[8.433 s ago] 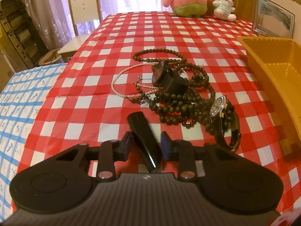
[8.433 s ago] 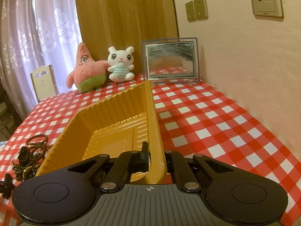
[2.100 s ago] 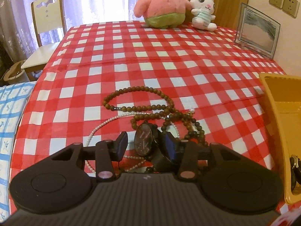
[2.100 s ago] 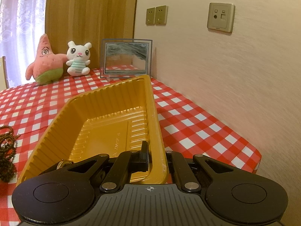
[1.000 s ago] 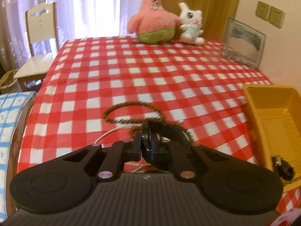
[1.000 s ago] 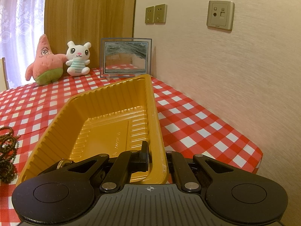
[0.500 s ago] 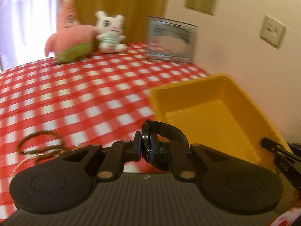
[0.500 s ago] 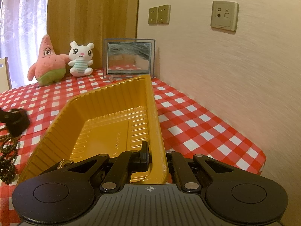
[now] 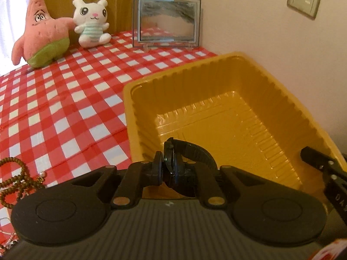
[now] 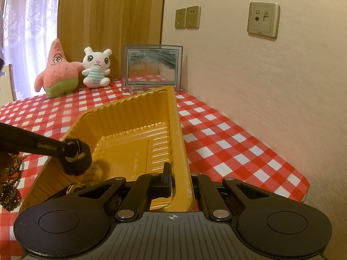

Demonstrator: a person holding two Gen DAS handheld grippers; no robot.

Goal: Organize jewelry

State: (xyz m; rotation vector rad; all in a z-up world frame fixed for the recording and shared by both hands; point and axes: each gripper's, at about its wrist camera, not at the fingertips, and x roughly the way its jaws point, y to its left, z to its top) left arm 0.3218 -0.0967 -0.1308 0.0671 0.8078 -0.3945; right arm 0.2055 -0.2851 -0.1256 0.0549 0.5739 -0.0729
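Note:
My left gripper [image 9: 168, 169] is shut on a black watch [image 9: 193, 151], pinching its case on edge, with the strap arching to the right. It hangs over the near left part of the yellow tray [image 9: 216, 71]. The right wrist view shows the same watch [image 10: 77, 159] above the tray floor, coming in from the left. My right gripper [image 10: 180, 179] is shut on the tray's near right wall [image 10: 176, 130]. A second watch [image 10: 74, 188] lies in the tray's near corner, mostly hidden. Brown bead strings [image 9: 13, 179] lie on the cloth left of the tray.
A red and white checked cloth [image 9: 65, 108] covers the table. At the back stand a pink star plush [image 9: 43, 41], a white bunny plush [image 9: 92, 21] and a framed picture [image 9: 167, 21]. The wall [image 10: 260, 86] runs close along the table's right side.
My left gripper has carried the black watch to the right, from above the bead pile to over the yellow tray. The right gripper has kept still on the tray wall.

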